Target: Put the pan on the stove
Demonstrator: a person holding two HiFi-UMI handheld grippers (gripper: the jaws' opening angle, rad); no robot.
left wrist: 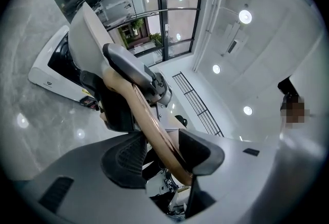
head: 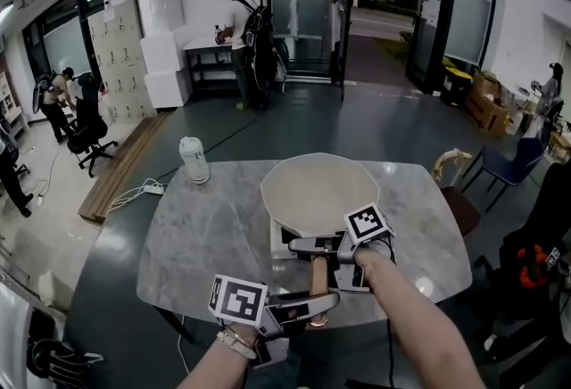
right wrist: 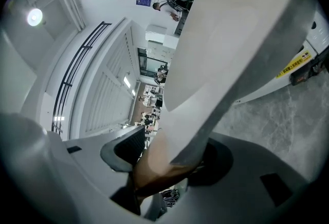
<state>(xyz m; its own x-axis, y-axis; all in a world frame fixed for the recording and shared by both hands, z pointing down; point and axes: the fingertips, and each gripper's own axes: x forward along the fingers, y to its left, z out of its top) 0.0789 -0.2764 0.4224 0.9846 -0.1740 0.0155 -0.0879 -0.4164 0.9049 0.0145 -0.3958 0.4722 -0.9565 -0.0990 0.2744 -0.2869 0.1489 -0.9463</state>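
Note:
A cream pan [head: 319,191] hangs over the white stove [head: 278,244] on the grey marble table [head: 205,235]; whether it touches the stove I cannot tell. Its wooden handle [head: 318,282] points toward me. My right gripper [head: 332,246] is shut on the handle close to the pan's bowl. My left gripper [head: 308,305] is shut on the handle's near end. In the left gripper view the handle [left wrist: 149,120] runs between the pads, with the pan [left wrist: 85,38] and stove [left wrist: 51,78] beyond. In the right gripper view the pan [right wrist: 231,38] fills the middle above the handle [right wrist: 157,164], with the stove [right wrist: 303,63] at right.
A white lidded bottle [head: 194,160] stands at the table's far left corner. A cable and power strip [head: 147,189] lie on the floor to the left. A blue chair [head: 508,166] stands to the right. A person [head: 245,35] stands at a far bench.

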